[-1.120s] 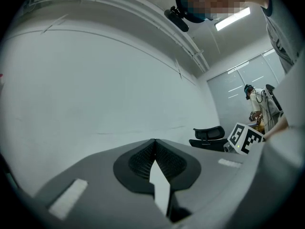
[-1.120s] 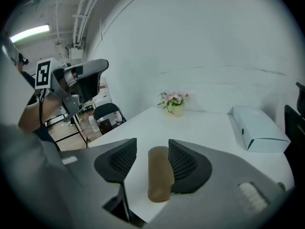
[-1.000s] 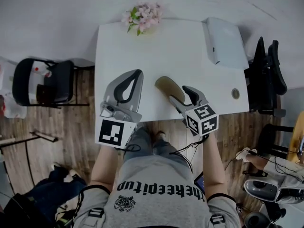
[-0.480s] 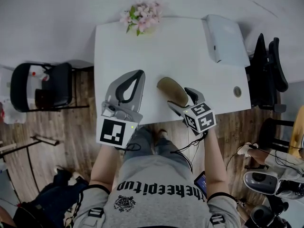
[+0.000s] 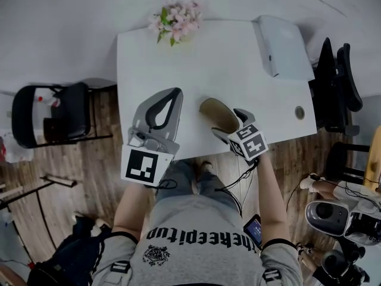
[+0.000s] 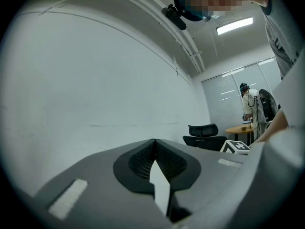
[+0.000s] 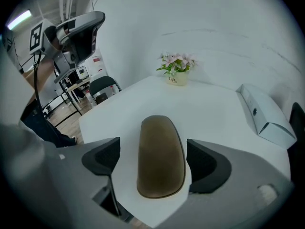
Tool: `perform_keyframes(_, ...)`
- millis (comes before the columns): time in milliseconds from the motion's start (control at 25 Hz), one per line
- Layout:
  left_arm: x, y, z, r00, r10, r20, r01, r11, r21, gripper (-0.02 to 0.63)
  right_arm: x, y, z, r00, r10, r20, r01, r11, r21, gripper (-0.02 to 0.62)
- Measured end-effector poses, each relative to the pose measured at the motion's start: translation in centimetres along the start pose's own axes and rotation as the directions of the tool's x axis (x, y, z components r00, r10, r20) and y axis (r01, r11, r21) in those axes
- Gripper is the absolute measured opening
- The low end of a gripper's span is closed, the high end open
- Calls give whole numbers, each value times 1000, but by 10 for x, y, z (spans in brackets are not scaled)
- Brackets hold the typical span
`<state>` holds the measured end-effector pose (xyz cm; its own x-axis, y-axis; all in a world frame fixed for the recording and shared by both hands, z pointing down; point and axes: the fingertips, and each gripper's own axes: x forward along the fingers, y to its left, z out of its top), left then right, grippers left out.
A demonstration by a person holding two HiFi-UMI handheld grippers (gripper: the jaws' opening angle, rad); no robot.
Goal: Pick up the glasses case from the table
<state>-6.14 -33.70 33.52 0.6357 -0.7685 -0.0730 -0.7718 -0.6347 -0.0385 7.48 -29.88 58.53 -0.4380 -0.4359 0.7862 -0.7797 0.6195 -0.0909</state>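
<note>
currently right hand-held gripper (image 7: pixel 155 161) jaws, just opened wide, straddle glasses case (image 7: pixel 160 140) on table (image 7: pixel 209 113) without contact; left hand-held gripper (image 6: pixel 155 149) jaws pressed together.

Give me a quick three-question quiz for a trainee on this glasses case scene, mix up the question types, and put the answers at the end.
1. Multiple choice: what lies between the jaws of the right tool? A) a brown oval glasses case B) a red mug C) nothing
2. True or false: the jaws of the left tool are together with nothing between them.
3. Short answer: what stands at the far edge of the white rectangular table?

Key
1. A. The case lies on the table, and the pads stand clear of it on both sides. The jaws have just been opening.
2. True.
3. A pot of pink flowers.
</note>
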Motion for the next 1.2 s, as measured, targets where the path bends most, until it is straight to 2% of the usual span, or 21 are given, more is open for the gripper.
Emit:
perform_keyframes(840,8,34,-9,1000,-26,-14,26,1000,-2,20,41,-8,-14,984,-8,-181,-3,998,-58,454)
perform_keyframes(920,7,37,-11,1000,-26,-17,26,1000,-5,20,44,-9,-17,980,-23,-198,8,997,-75,447)
perform_keyframes(1000,8,39,-12,1000,-25,-18,25,1000,-7,20,45,-11,-17,978,-45,-206,26,995,-96,409)
perform_keyframes(1200,7,43,-12,1000,-17,-18,17,1000,-9,20,45,-12,-16,979,-42,-198,23,995,-96,397)
